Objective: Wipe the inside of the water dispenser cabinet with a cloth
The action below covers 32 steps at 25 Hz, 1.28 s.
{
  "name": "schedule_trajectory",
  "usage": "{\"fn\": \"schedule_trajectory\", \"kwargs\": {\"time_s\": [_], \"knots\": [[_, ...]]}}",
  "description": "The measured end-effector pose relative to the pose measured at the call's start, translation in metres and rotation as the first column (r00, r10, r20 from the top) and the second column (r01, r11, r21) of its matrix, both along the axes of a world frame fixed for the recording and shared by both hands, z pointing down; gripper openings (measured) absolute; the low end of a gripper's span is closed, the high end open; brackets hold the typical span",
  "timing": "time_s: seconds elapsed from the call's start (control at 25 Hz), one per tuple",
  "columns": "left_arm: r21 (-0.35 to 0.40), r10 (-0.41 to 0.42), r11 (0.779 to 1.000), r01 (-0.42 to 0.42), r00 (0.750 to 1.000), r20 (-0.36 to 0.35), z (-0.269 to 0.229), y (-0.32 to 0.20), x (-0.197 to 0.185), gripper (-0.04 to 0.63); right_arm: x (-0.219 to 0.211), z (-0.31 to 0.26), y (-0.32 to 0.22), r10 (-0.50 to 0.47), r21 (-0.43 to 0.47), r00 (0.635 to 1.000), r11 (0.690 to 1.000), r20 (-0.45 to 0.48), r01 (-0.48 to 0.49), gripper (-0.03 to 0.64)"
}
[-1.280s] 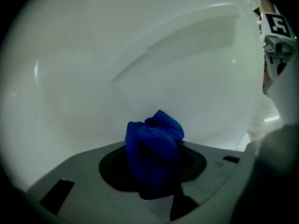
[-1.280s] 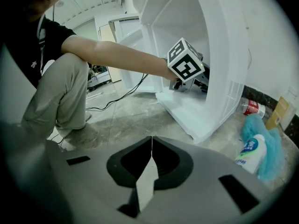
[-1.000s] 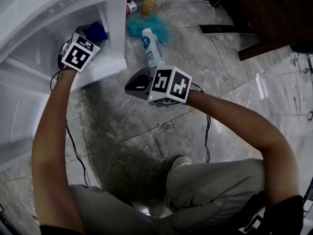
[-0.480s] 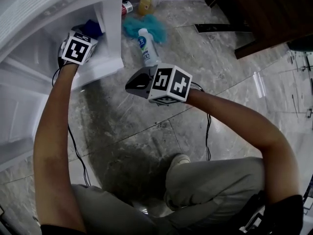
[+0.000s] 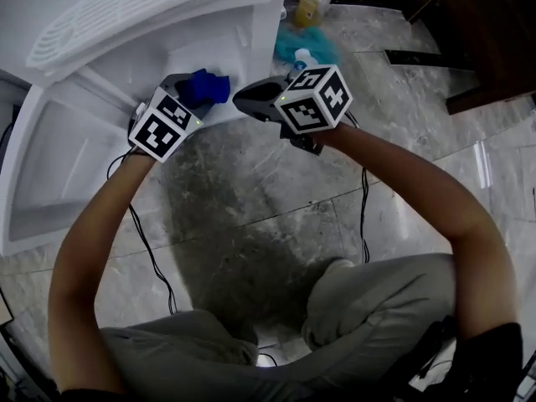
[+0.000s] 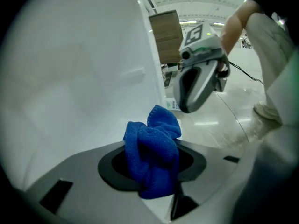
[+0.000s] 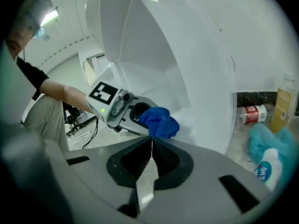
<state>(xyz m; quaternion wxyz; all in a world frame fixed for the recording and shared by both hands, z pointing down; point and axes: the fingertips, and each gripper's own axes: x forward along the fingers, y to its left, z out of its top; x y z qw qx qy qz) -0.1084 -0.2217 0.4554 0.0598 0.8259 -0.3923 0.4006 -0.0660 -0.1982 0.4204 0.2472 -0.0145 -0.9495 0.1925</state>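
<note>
White cabinet [image 5: 209, 40], outstretched left gripper [image 5: 188, 92] clamping cloth [image 5: 209, 85]

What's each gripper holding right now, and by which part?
Left gripper holds the blue cloth by a bunched wad; the rest sticks out past the jaws. Right gripper: jaws together, nothing held.

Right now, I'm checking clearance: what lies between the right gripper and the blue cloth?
Nothing. The right gripper view shows a bare gap from the shut right gripper to the blue cloth in the left gripper.
</note>
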Motion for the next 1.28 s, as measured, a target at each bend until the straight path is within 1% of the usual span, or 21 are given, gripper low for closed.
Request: {"fn": "schedule_trajectory", "kwargs": {"time_s": [0.08,0.2,0.24,0.32,0.36,0.44,0.52,0.6,0.72,0.8,0.88,0.92,0.96,1.0,1.04,1.08,1.16,1.28], "knots": [[0.004,0.003,1.000,-0.003,1.000,0.025,0.005,0.026,-0.008,0.161,-0.011,0.000,0.007,-0.024,-0.024,1.000,0.999,-0.011,0.024,0.000],[0.021,-0.026,0.999,0.025,0.999,0.043,0.003,0.055,-0.021,0.161,-0.034,-0.003,0.028,-0.087,-0.085,0.996,0.993,-0.021,0.085,0.003],[0.026,-0.035,0.999,0.033,0.998,0.051,0.002,0.062,-0.024,0.161,-0.040,-0.005,0.036,-0.101,-0.106,0.995,0.990,-0.027,0.098,0.022],[0.044,-0.034,0.999,0.030,0.996,0.087,-0.003,0.075,-0.028,0.161,-0.051,-0.010,0.050,-0.105,-0.166,0.994,0.981,-0.035,0.098,0.205],[0.057,-0.028,0.998,0.022,0.994,0.110,-0.006,0.079,-0.030,0.161,-0.056,-0.015,0.057,-0.103,-0.202,0.994,0.975,-0.032,0.094,0.235],[0.082,-0.017,0.997,0.005,0.990,0.140,-0.015,0.084,-0.032,0.161,-0.064,-0.026,0.069,-0.099,-0.246,0.995,0.965,-0.021,0.091,0.262],[0.115,0.004,0.993,-0.023,0.987,0.162,-0.025,0.086,-0.029,0.161,-0.071,-0.035,0.077,-0.097,-0.244,0.995,0.966,-0.026,0.087,0.284],[0.148,0.053,0.985,-0.085,0.977,0.208,-0.035,0.088,-0.021,0.161,-0.076,-0.039,0.082,-0.087,-0.232,0.995,0.970,-0.042,0.075,0.297],[0.187,0.119,0.967,-0.173,0.956,0.269,-0.047,0.091,-0.006,0.161,-0.079,-0.037,0.086,-0.055,-0.230,0.996,0.973,-0.072,0.037,0.301],[0.204,0.140,0.958,-0.203,0.949,0.283,-0.054,0.095,0.002,0.161,-0.080,-0.037,0.090,-0.047,-0.244,0.996,0.969,-0.082,0.026,0.301],[0.205,0.150,0.956,-0.211,0.949,0.279,-0.056,0.098,0.004,0.163,-0.080,-0.037,0.093,-0.063,-0.264,0.994,0.964,-0.084,0.039,0.299],[0.201,0.149,0.957,-0.207,0.951,0.269,-0.055,0.099,0.004,0.164,-0.079,-0.037,0.094,-0.076,-0.265,0.994,0.963,-0.084,0.052,0.284],[0.198,0.143,0.960,-0.197,0.956,0.255,-0.054,0.100,0.002,0.184,-0.078,-0.038,0.095,-0.089,-0.258,0.992,0.964,-0.085,0.065,0.221],[0.196,0.132,0.964,-0.181,0.962,0.239,-0.053,0.100,0.001,0.208,-0.077,-0.038,0.095,-0.099,-0.250,0.991,0.965,-0.084,0.076,0.176],[0.196,0.118,0.967,-0.164,0.967,0.226,-0.053,0.100,-0.001,0.234,-0.077,-0.039,0.095,-0.106,-0.245,0.991,0.966,-0.082,0.083,0.151],[0.197,0.107,0.969,-0.151,0.971,0.214,-0.053,0.099,-0.003,0.253,-0.078,-0.039,0.095,-0.111,-0.241,0.991,0.966,-0.081,0.088,0.140],[0.196,0.092,0.972,-0.129,0.977,0.191,-0.052,0.098,-0.008,0.253,-0.079,-0.038,0.090,-0.118,-0.225,0.989,0.970,-0.089,0.095,0.132],[0.199,0.048,0.977,-0.074,0.990,0.130,-0.054,0.094,-0.018,0.269,-0.076,-0.030,0.072,-0.088,-0.185,0.988,0.981,-0.126,0.064,0.132]]}}
